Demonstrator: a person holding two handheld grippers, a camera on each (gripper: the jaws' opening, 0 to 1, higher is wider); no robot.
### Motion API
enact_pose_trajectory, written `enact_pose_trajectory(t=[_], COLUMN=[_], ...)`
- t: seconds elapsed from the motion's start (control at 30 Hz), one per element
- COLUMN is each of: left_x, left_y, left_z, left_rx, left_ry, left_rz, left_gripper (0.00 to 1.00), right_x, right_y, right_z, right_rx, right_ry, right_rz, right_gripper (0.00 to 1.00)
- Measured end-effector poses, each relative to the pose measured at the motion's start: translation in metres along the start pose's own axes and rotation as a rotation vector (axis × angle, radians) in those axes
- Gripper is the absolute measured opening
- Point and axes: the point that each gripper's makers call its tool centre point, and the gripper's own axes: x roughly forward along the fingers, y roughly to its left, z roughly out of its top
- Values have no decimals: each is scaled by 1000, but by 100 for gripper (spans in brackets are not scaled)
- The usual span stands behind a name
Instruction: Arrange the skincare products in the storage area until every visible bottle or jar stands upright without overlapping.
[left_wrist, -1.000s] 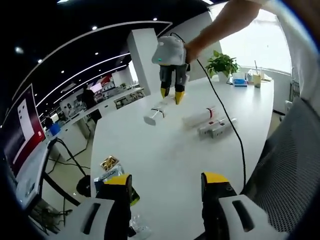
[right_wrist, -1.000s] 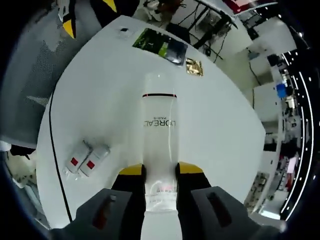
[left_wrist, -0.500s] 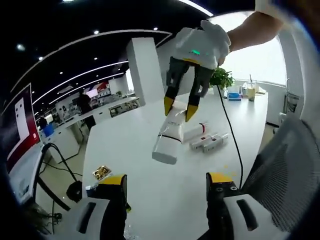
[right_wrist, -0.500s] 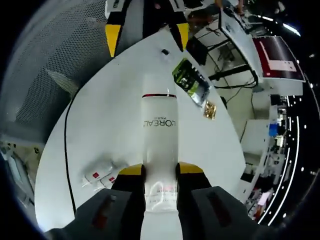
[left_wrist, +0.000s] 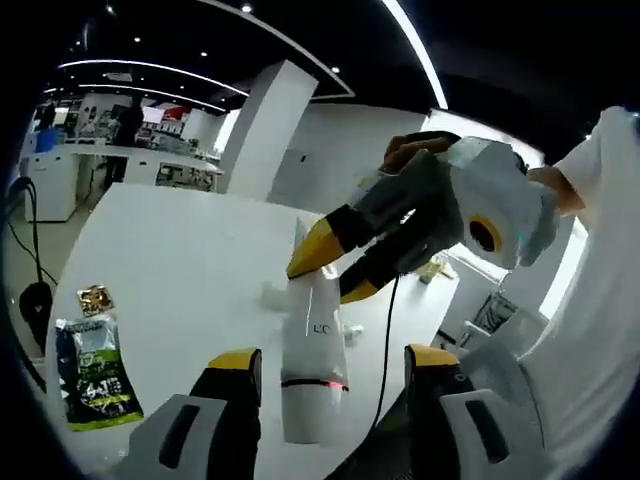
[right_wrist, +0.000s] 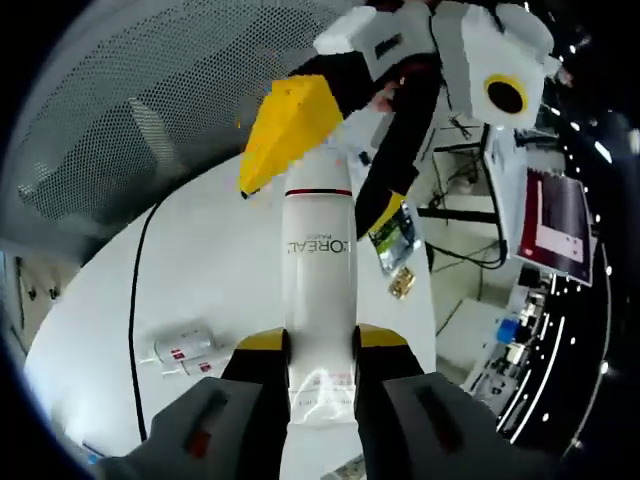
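So the right claw has its yellow-tipped jaws clamped on the crimped end of a white L'Oreal tube, which sticks straight out away from the camera, black band and cap end farthest. In the right gripper view the left claw comes in from the top, jaws spread wide either side of the tube's cap end; I can't tell whether they're actually touching it.

From the left gripper view, same story flipped: the left claw is wide open with nothing gripped, and the tube hangs between its jaws, cap end nearest and pointing down, red-black band just above it. The right claw grips the tube's far, flat end, with a person's hand on the gripper and a white sleeve at the right edge.

Down on the white bench, near left, there's a green-and-black snack packet and a small gold wrapper just beyond it. In the right gripper view two small white tubes with red marks lie side by side on the bench, left of the claw, next to a black cable. A grey mesh chair back sits upper left there, and a dark-red screen is off to the right.
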Motion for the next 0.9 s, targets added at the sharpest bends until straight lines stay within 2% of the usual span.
enact_pose_trajectory(t=[0.03,0.1,0.13,0.23,0.3,0.43,0.47,0.53,0.57,0.67,0.77,0.83,0.9], left_x=[0,3,4,4,4,-2,-4,-6,-8,-10,-11,-12,-14], left_y=[-1,-6,-8,-17,-17,-17,-18,-15,-14,-14,-14,-9,-7], left_z=[0,3,3,-4,-8,-11,-12,-14,-15,-11,-13,-14,-14], left_rx=[-11,-116,-137,-148,-174,-202,-206,-175,-168,-216,-195,-140,-158], left_ry=[-6,-49,-54,-16,7,33,35,46,48,32,49,62,61], left_rz=[-1,-39,-54,-109,-116,-141,-149,-130,-127,-138,-127,-84,-81], left_gripper=[58,58,57,54,52,41,35,27,27,26,24,22,20], right_x=[-1,-1,-1,0,-1,-4,-4,-6,-6,-7,-6,-3,-1], right_y=[1,3,4,6,5,-1,-3,-6,-8,-11,-11,-14,-15], right_z=[3,8,10,20,28,44,46,51,51,51,52,54,55], right_rx=[-6,-29,-62,-98,-115,-163,-173,-186,-198,-203,-222,-259,-256], right_ry=[-1,1,9,-7,-14,-39,-43,-51,-50,-53,-53,-44,-50], right_rz=[2,4,4,4,1,-20,-25,-32,-38,-43,-41,-62,-66], right_gripper=[20,20,20,20,20,20,20,21,21,21,22,24,26])
